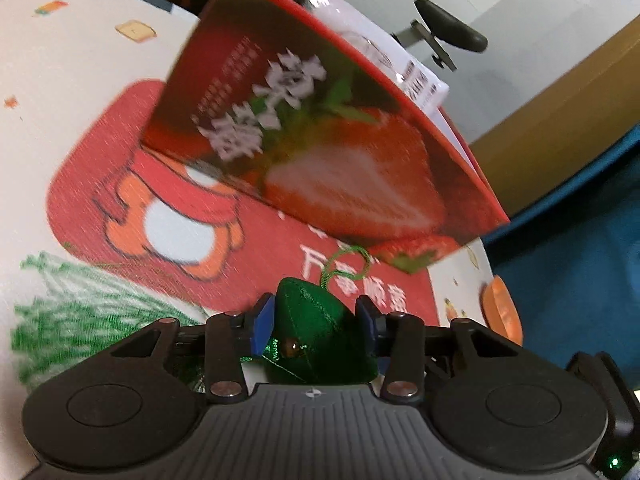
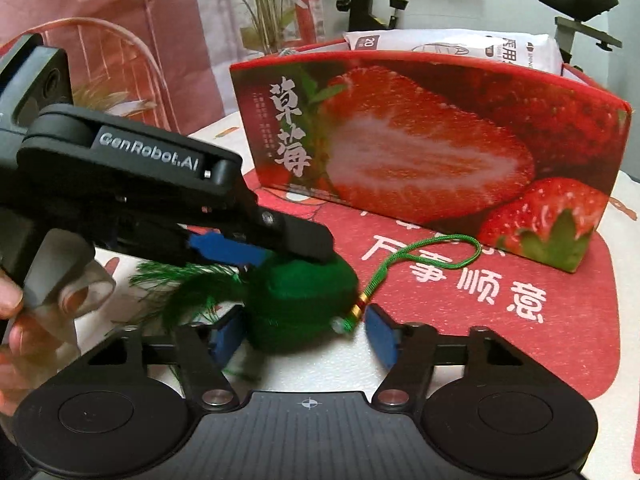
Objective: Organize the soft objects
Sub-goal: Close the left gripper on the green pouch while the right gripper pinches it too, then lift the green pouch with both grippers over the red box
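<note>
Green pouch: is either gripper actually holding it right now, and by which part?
The left gripper clamps the green pouch across its padded body. The right gripper straddles it, jaws not clearly pressing; loop cord and tassel lie free.

You are working in a home, in what looks like a living area. An exercise bike [image 2: 576,8] with a black saddle stands behind your table, and a leafy houseplant [image 2: 260,4] grows beside it. The table wears a festive printed cloth [image 2: 520,320] with cartoon figures and Chinese greetings. On it sits a strawberry gift box [image 2: 420,152] holding a white household pack [image 2: 452,46], and a pink carrier bag [image 2: 120,32] stands behind.
</note>
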`<state>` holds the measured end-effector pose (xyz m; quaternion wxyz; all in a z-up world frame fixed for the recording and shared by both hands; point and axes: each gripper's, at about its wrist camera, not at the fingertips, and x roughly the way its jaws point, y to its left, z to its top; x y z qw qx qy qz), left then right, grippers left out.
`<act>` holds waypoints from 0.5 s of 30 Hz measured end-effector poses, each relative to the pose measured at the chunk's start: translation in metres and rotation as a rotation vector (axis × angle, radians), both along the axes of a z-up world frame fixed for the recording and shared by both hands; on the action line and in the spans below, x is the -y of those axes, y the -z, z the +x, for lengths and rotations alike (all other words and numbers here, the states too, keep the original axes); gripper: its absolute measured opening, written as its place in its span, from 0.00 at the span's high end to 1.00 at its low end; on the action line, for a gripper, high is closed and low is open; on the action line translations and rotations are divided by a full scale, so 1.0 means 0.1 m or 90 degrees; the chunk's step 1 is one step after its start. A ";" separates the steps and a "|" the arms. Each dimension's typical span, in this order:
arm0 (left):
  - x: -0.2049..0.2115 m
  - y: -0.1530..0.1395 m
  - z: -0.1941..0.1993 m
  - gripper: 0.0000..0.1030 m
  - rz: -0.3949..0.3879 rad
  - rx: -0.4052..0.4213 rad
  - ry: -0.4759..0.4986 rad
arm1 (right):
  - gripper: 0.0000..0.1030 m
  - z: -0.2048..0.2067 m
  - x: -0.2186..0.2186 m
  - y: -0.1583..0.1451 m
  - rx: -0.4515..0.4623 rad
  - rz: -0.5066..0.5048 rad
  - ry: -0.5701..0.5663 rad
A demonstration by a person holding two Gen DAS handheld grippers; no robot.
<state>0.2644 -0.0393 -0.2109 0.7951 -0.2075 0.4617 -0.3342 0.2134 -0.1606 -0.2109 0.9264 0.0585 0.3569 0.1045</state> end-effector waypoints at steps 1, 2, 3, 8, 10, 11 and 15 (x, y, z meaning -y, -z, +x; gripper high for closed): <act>0.02 0.00 -0.02 0.56 -0.002 -0.002 0.005 | 0.47 0.00 0.00 -0.01 -0.001 0.003 -0.001; 0.03 0.02 -0.04 0.56 -0.002 -0.003 0.008 | 0.48 0.01 0.02 -0.01 -0.002 0.003 -0.002; 0.04 0.02 -0.06 0.56 0.000 0.000 0.009 | 0.49 0.01 0.02 -0.01 -0.002 0.004 -0.006; -0.02 0.00 -0.12 0.56 -0.011 -0.003 -0.001 | 0.52 -0.05 0.03 -0.12 0.015 0.008 -0.012; -0.05 -0.10 -0.15 0.56 -0.015 0.010 -0.005 | 0.52 -0.10 0.00 -0.20 0.034 0.002 -0.016; -0.05 -0.16 -0.16 0.56 -0.016 0.020 -0.006 | 0.52 -0.11 0.00 -0.26 0.044 0.001 -0.019; -0.09 -0.43 -0.17 0.56 -0.023 0.063 -0.012 | 0.52 -0.10 0.00 -0.51 0.078 -0.008 -0.026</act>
